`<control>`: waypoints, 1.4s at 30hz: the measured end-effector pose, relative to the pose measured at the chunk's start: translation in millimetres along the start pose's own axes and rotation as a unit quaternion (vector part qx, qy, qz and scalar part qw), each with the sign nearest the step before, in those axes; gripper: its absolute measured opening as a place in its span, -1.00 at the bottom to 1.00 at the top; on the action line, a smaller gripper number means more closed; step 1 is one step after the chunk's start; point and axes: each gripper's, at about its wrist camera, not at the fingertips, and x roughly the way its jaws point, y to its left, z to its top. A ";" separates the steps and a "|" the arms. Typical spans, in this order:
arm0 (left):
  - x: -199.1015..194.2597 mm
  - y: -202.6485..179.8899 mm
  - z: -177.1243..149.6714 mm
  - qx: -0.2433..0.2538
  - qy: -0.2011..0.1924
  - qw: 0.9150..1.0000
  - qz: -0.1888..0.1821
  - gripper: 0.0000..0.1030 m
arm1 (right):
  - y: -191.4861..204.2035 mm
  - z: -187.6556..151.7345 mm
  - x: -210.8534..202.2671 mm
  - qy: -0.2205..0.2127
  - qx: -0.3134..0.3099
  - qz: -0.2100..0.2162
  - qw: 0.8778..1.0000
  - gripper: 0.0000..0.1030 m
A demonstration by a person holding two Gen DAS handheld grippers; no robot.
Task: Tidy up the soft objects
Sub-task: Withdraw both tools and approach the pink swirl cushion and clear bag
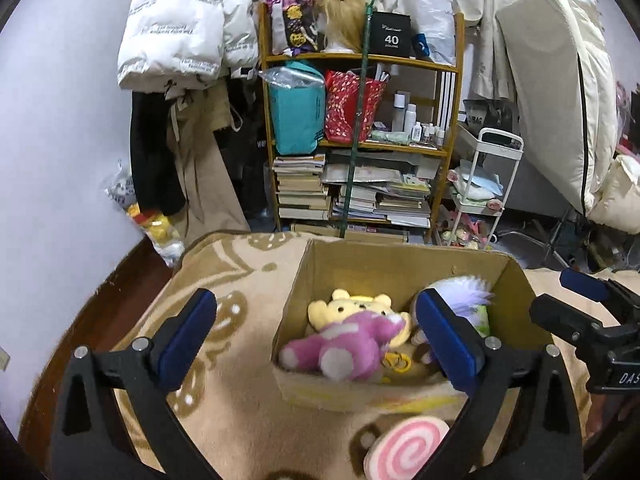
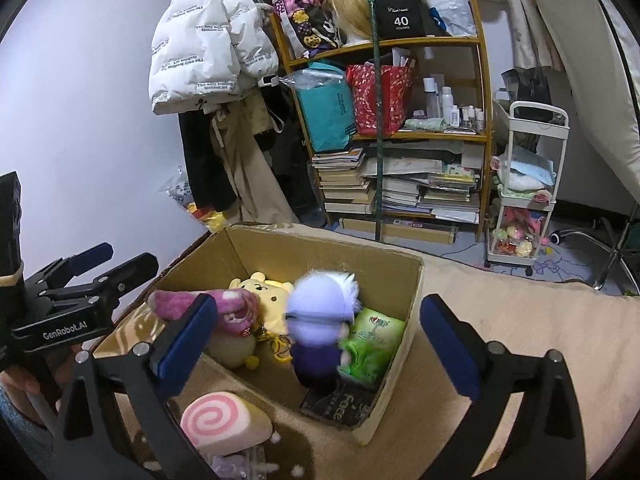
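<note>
An open cardboard box (image 1: 400,258) (image 2: 320,242) stands on a beige patterned blanket (image 1: 240,280). Inside lie a pink plush (image 1: 344,344) (image 2: 208,304), a yellow bear plush (image 1: 352,306) (image 2: 268,292), a lilac-haired doll (image 1: 468,292) (image 2: 320,308) that is upright and blurred, and a green packet (image 2: 372,340). A pink-swirl roll cushion (image 1: 408,446) (image 2: 220,420) lies on the blanket in front of the box. My left gripper (image 1: 316,302) (image 2: 120,258) hangs open over the box's left side, touching nothing. My right gripper (image 2: 320,306) (image 1: 568,300) is open above the doll, its pads clear of it.
Beyond the bed stand a wooden shelf (image 1: 360,60) crammed with books and bags, a white trolley (image 2: 528,200), and hanging jackets (image 1: 176,32). A black "Face" packet (image 2: 340,404) lies on the box floor. A bag of plush toys (image 1: 156,224) sits on the floor by the wall.
</note>
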 end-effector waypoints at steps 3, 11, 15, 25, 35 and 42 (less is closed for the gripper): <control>-6.8 7.5 -2.7 -0.016 0.018 1.000 -0.002 0.92 | 3.9 -0.3 -9.9 -0.007 0.002 0.002 1.000 1.00; -39.6 13.1 -3.4 -0.012 0.035 0.999 0.002 0.92 | 20.9 -1.7 -42.6 -0.018 -0.015 -0.006 1.000 1.00; -53.6 10.9 -10.0 0.009 0.045 0.999 -0.004 0.92 | 25.6 -6.8 -56.9 -0.018 -0.016 -0.006 1.000 1.00; -95.2 15.8 -24.2 0.008 0.050 0.999 -0.009 0.92 | 38.5 -34.1 -92.5 -0.002 -0.015 -0.014 1.000 1.00; -110.1 11.7 -41.7 0.011 0.058 0.998 -0.024 0.92 | 53.3 -55.9 -102.6 0.019 -0.019 -0.012 1.000 1.00; -92.3 12.9 -47.0 -0.001 0.076 0.995 -0.058 0.92 | 55.7 -70.7 -84.3 0.050 -0.028 -0.019 0.998 1.00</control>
